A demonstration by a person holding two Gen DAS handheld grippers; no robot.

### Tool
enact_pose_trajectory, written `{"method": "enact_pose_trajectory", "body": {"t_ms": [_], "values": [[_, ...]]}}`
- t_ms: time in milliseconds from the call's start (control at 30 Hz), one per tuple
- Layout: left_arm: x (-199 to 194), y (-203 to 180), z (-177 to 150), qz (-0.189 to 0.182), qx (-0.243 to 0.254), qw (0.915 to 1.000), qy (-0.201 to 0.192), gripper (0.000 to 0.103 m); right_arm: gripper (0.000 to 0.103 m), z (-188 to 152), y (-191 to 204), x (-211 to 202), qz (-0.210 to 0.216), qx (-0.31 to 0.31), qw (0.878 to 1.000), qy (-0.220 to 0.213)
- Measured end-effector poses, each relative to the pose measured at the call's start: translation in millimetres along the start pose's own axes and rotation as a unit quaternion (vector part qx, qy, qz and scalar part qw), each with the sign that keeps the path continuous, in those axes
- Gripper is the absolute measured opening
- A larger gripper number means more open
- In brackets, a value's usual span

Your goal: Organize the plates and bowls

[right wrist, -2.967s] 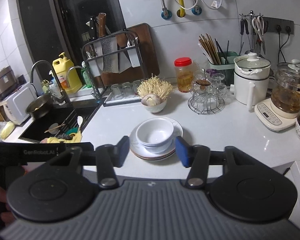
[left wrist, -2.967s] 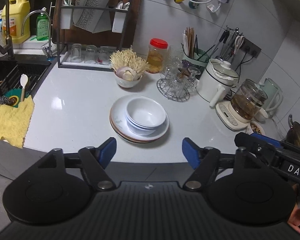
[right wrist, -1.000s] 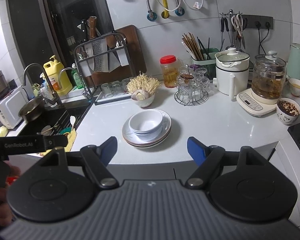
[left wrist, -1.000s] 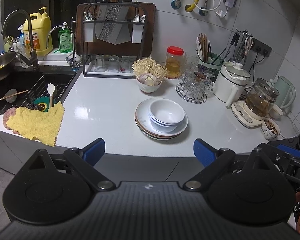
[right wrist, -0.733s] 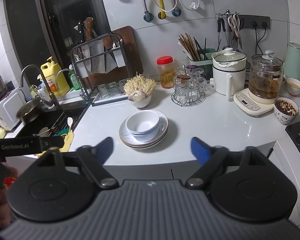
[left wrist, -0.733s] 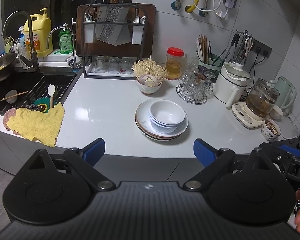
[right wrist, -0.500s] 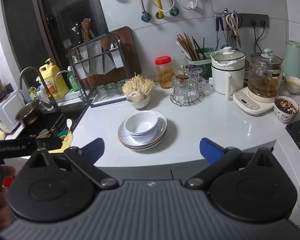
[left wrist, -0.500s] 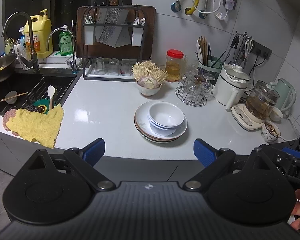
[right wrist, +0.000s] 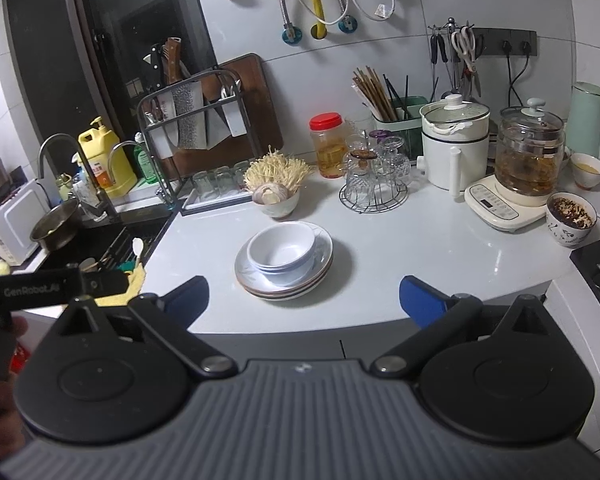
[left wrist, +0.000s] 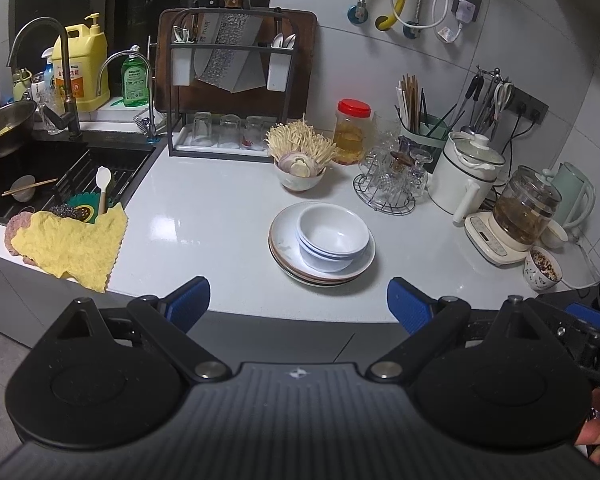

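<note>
A: Progress? Left gripper (left wrist: 298, 300) jaws wide apart, empty; right gripper (right wrist: 302, 298) the same. Both off the counter's (left wrist: 204, 216) front edge

B: Bowls (left wrist: 332, 238) sit nested on the plates (left wrist: 322, 270), one pile mid-counter, near the front. Looks stacked, maybe finished; putting it away would be what's left, I'd guess

A: View differences?

B: Left view shows the yellow cloth (left wrist: 70, 246) whole by the sink. Right view mostly hides it, adds the microwave (right wrist: 10, 222) far left and small cup (right wrist: 588, 170) by the green kettle (right wrist: 592, 120)
</note>
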State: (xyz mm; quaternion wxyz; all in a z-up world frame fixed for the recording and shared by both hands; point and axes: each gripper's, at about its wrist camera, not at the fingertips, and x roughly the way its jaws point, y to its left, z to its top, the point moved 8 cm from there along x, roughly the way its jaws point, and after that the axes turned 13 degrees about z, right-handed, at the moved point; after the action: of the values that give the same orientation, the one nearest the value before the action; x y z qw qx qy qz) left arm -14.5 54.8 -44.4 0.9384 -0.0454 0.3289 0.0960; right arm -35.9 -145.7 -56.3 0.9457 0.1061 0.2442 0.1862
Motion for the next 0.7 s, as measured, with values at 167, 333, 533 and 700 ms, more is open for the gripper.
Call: {"method": "enact_pose_trajectory", "body": {"t_ms": [167, 333, 533, 700], "values": [[-0.3, -5.8, -2.4, -0.004, 0.012, 0.9999, 0.000, 0.097, 0.103, 2.0, -1.2, -1.8, -0.006, -0.001, 1.000, -0.004], [-1.5, -7.5, -2.1, -0.010, 0.016, 0.9998, -0.004, 0.097, 0.103, 1.7, 1.7, -1.9, -0.003, -0.010, 1.000, -0.005], [-4.1, -7.0, -0.7, -0.008, 0.013, 0.9998, -0.011, 0.097, 0.103, 4.0, 1.8, -2.9, -0.001, -0.010, 1.000, -0.008], [-3.8, -4.8, -1.5, -0.011, 0.006, 0.9998, -0.013, 0.098, 0.103, 2.4, 5.4, -3.6, 0.005, -0.014, 1.000, -0.009]]}}
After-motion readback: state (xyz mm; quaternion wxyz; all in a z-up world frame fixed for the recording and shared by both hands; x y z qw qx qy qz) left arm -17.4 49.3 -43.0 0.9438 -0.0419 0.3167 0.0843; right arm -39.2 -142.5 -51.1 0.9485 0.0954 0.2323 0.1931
